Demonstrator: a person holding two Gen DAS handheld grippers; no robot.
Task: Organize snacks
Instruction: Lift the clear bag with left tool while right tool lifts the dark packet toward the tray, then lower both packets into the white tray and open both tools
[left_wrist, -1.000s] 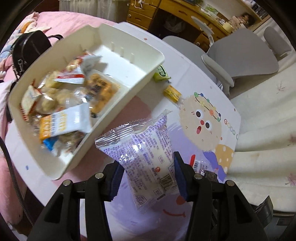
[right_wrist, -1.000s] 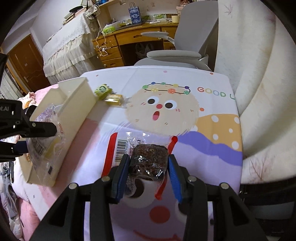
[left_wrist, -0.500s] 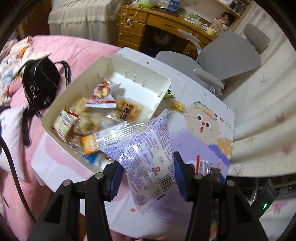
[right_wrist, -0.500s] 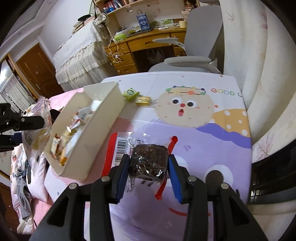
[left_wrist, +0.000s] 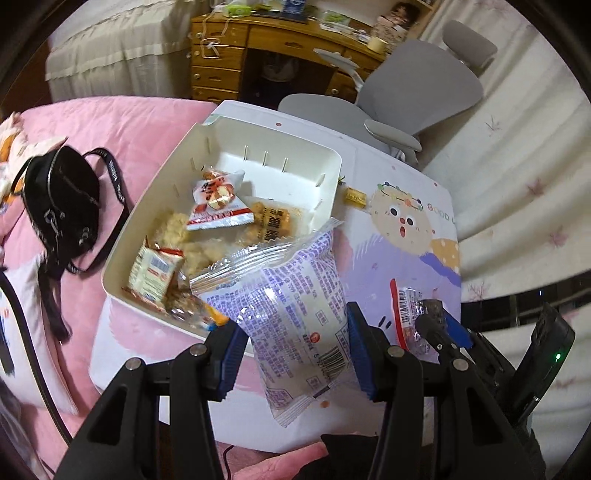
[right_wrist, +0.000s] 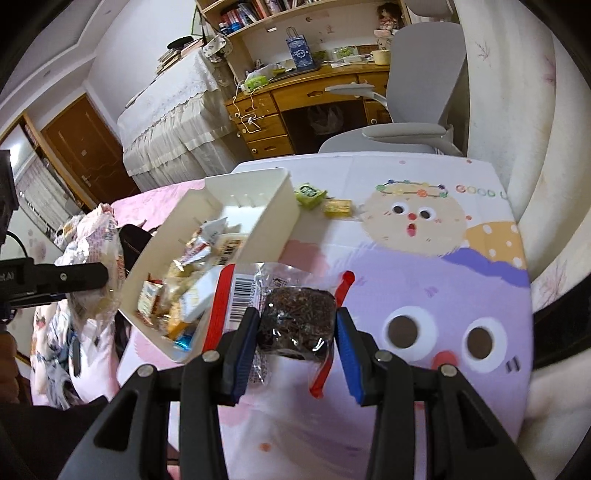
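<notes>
A cartoon-print table (right_wrist: 424, 280) stood beside a pink bed (left_wrist: 122, 122); the left gripper (left_wrist: 293, 354) clamped a purple-printed snack packet (left_wrist: 295, 295), the right gripper (right_wrist: 295, 339) a dark brownie packet (right_wrist: 295, 317).

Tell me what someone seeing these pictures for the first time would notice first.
Probably the two snacks held up in the foreground: the left claw grips a purple-printed bag, and the right claw grips a dark brown cake in clear wrap. Behind them, a white bin heaped with snack packets sits at the left edge of the cartoon tablecloth, with two small candies loose beside its far end.
</notes>
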